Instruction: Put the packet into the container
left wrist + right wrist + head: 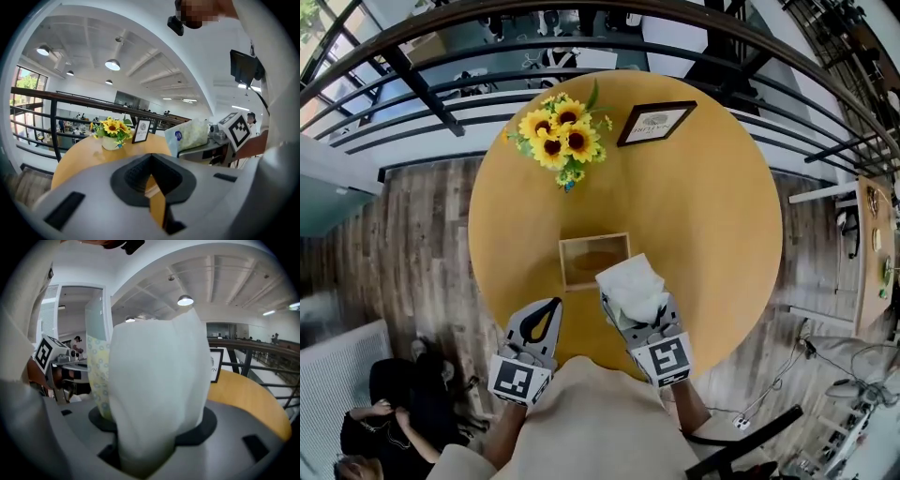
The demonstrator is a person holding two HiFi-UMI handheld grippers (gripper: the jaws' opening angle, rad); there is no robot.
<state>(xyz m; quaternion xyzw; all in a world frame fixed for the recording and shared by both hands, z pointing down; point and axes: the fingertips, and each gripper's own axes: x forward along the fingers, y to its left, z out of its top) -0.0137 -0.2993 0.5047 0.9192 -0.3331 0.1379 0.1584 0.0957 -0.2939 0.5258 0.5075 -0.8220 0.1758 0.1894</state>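
At left, above the round surface (712, 216), the left gripper (551, 305) hovers empty, jaws together. Right of it, the right gripper (630, 311) is clamped on the white packet (633, 286), which overlaps the near right corner of the wooden container (572, 246).

Between the right gripper's (150, 427) jaws the packet (159, 390) fills our view, hiding the pad faces and most of the table (253, 401) ahead. Beyond the jaws, we cannot read the framed sign's (215, 365) print: too small, half covered.
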